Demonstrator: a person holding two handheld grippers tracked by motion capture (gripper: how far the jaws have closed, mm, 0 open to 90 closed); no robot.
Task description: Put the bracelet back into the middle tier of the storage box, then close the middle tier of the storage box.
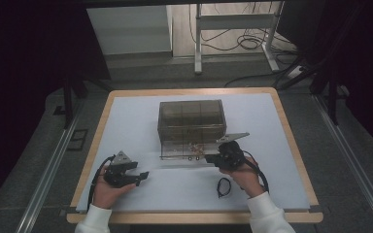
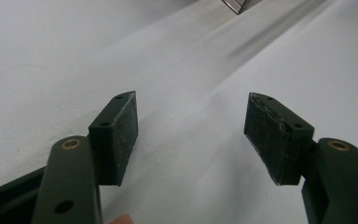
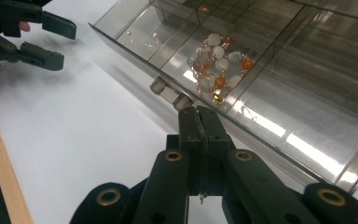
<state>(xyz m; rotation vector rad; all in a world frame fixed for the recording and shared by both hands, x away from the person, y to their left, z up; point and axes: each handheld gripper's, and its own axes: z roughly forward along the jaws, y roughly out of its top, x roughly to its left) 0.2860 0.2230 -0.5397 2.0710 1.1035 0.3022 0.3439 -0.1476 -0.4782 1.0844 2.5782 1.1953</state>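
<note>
Right claw (image 3: 199,122) pinched shut, empty, tips just before drawer (image 3: 135,51) knobs (image 3: 170,93); drawer's front runs crosswise. Left claw (image 1: 135,174) wide, well apart.

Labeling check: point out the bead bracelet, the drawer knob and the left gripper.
bead bracelet (image 3: 216,63), right gripper view, on a white bead mid-cluster.
drawer knob (image 3: 170,94), right gripper view, on its clear front.
left gripper (image 2: 191,135), left gripper view, midway between its open pads.
</note>
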